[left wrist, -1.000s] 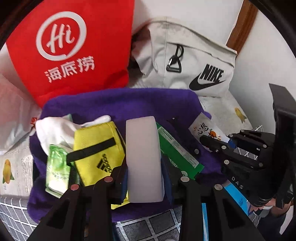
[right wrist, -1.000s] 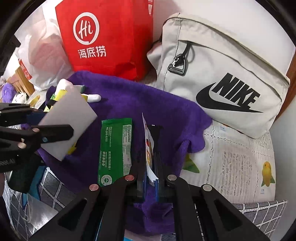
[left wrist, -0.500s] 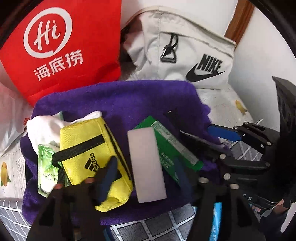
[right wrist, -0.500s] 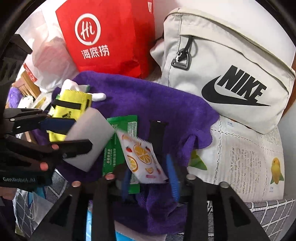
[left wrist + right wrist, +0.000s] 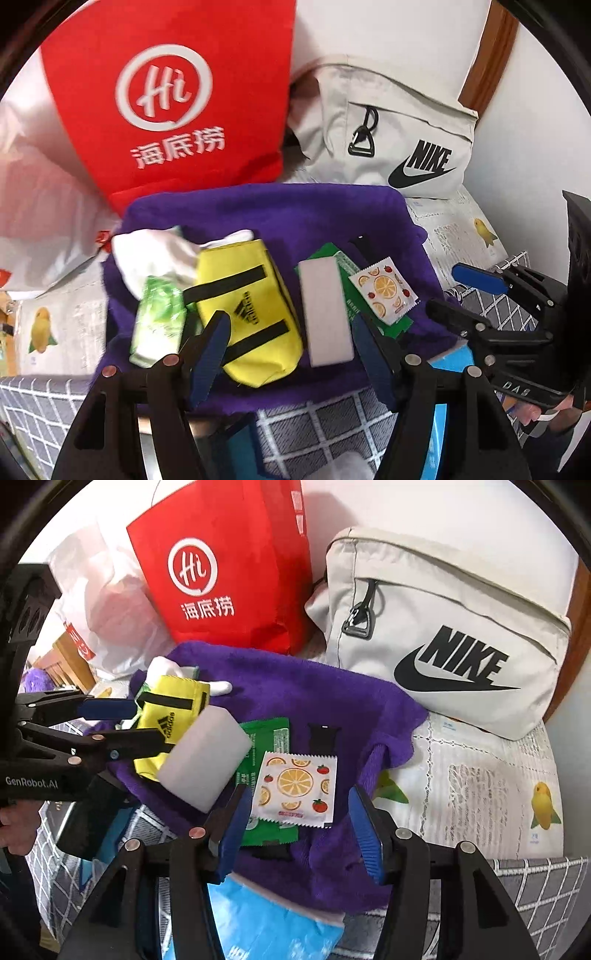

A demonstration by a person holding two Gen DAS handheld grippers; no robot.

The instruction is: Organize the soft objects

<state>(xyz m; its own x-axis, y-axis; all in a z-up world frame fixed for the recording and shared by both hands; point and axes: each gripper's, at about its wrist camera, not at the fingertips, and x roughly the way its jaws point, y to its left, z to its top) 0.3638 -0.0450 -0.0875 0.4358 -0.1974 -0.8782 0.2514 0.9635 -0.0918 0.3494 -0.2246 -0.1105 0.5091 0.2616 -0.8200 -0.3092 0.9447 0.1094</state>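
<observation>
Step in hand: release, by my reading. Both tongs stood clear of the small things gathered on the purple towel [image 5: 325,698]; nothing was gripped.
Left tongs [image 5: 291,354]: jaws apart and empty, tilted steeply down over the towel. The white sponge block [image 5: 325,310] lay flat just ahead, between the two blue pads and touching neither.
Right tongs [image 5: 295,827]: jaws opening, nothing pressed between them. The orange-print sachet [image 5: 295,786] lay flat just ahead, overlapping the green packet [image 5: 269,738].
Other soft things: the yellow pouch [image 5: 243,310] lay ahead of the left jaw of the left tongs, with a green tissue pack [image 5: 159,317] and a white cloth [image 5: 155,254] beyond it to the left.
Surroundings: a red bag [image 5: 177,96] and a beige bag [image 5: 443,638] stood beyond the towel, well ahead of both tongs.
Hand pose: both tongs pointed downward side by side; a hand [image 5: 14,823] showed behind the left tool.
Next move, as a guess: pull both tongs away, then either fetch another item or take the towel's edges to wrap the pile, which calls for a grip on the cloth alone.
</observation>
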